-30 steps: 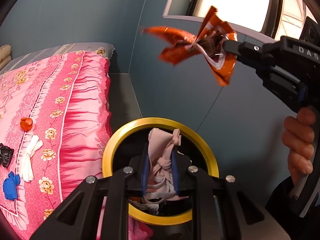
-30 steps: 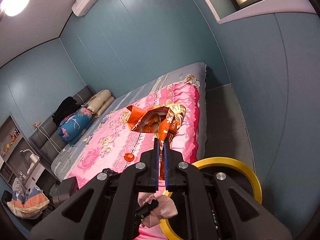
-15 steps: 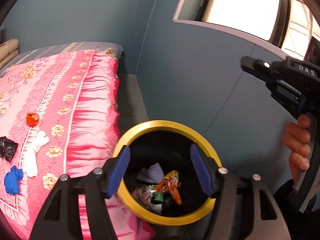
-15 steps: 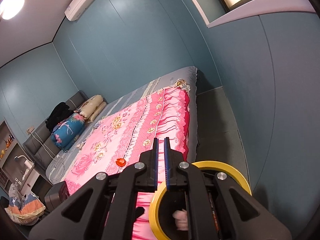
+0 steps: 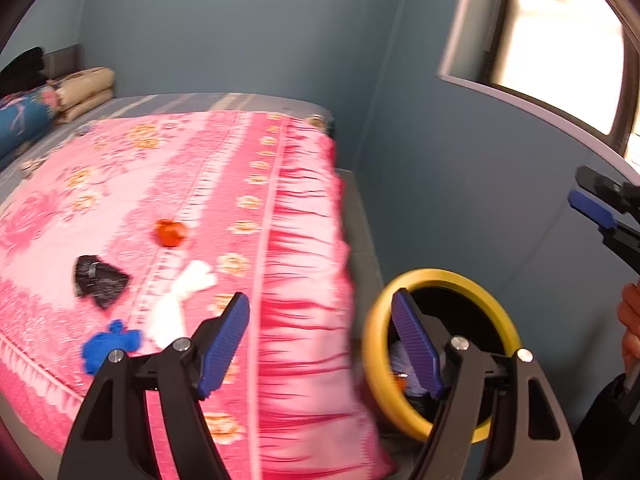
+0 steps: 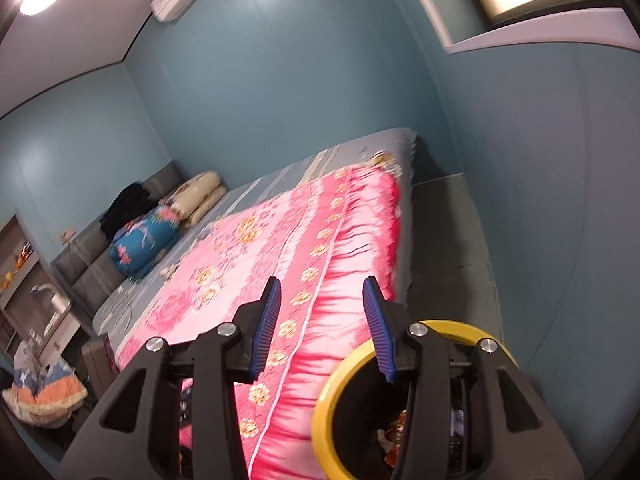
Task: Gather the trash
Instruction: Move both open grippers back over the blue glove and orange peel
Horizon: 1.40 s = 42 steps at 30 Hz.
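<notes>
My left gripper (image 5: 318,308) has its jaws opening, with nothing between them; it hangs over the pink bed cover's edge, left of the black bin with the yellow rim (image 5: 440,276). On the cover lie an orange scrap (image 5: 170,233), a black scrap (image 5: 100,280), a white tissue (image 5: 180,296) and a blue scrap (image 5: 108,344). My right gripper (image 6: 322,286) is also opening and empty, just above the bin (image 6: 332,384). An orange wrapper (image 6: 396,428) lies inside the bin with other trash. The right gripper (image 5: 590,194) also shows at the left wrist view's right edge.
The bed (image 6: 304,240) fills the left side, with folded quilts and pillows (image 6: 200,196) at its head. A narrow strip of grey floor (image 6: 452,240) runs between the bed and the blue wall. A person's hand (image 5: 630,320) grips the right tool.
The left gripper let go of a pale cloth and the right let go of the orange wrapper; both fell into the bin. Both jaws have spread. The left view swung left toward the bed.
</notes>
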{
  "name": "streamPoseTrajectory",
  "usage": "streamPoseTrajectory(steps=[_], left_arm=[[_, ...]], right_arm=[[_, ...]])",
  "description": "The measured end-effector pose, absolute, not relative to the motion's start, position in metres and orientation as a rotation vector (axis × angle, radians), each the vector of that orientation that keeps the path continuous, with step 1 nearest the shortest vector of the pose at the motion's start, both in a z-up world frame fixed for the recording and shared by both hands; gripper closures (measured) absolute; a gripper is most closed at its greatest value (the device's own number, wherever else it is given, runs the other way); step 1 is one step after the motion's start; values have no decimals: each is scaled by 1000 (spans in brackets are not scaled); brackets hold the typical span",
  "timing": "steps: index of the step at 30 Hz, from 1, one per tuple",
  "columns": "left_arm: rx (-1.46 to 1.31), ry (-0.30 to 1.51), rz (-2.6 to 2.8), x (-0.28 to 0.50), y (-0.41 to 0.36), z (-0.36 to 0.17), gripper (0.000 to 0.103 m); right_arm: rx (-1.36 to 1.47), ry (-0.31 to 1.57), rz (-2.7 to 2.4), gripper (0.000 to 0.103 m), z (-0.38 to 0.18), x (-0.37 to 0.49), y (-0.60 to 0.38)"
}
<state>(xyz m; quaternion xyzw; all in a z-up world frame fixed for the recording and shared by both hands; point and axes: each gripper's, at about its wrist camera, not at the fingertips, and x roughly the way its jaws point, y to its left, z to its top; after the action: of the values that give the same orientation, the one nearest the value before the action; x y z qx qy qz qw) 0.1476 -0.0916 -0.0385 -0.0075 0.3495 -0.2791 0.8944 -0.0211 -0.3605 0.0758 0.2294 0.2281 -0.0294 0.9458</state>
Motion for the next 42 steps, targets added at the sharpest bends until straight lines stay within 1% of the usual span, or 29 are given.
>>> streamPoseTrajectory(steps=[11,22,31,37,42], left_arm=[[-70,737,-375,179,2,-51,32],[-115,808,-219,208,70,-93,32],[-124,888,-167,231,98,-139,32],[-143,939,-171,247,109,-163,32],[-143,965,-179,259,110,-175,32]], right_arm=[[387,584,159,61,68,58,-273],[344,717,248,61,43,141,-198],[325,894,264,61,-16,237,-156],[336,980,261,61,-61,289,-148],[345,1016,237,61,-89,320,-145]])
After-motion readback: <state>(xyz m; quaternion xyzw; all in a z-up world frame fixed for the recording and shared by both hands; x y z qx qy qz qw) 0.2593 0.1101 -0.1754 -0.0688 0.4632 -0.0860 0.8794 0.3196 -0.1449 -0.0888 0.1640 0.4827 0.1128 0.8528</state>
